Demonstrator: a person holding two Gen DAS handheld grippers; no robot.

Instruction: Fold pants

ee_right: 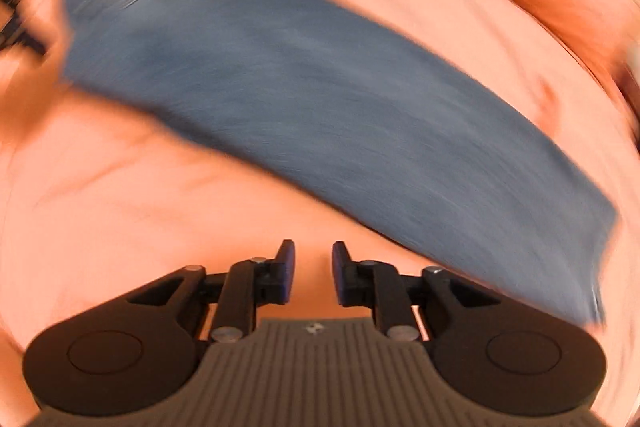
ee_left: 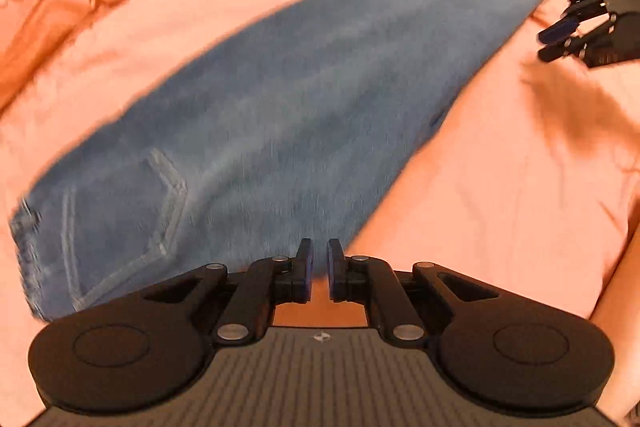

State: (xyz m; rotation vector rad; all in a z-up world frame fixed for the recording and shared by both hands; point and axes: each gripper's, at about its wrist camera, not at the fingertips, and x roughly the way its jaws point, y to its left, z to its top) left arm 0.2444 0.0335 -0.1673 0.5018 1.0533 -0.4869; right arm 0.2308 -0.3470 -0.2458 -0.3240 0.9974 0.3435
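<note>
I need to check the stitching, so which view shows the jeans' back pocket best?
The left wrist view: the back pocket and its seams are visible at the jeans' near end. The right wrist view shows only blurred denim; no pocket is discernible.

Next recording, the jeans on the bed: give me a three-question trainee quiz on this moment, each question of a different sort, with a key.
1. True or false: the jeans lie as one long strip on the pink bedspread.
2. Multiple choice: what is between the fingers of the left gripper? A) denim B) a pillow corner C) nothing
3. Short answer: in the left wrist view, which end of the jeans lies nearest the right gripper, the pocket end or the leg end?

Key
1. True.
2. C: a narrow gap, nothing gripped.
3. The leg end; the pocket lies at the opposite end.
</note>
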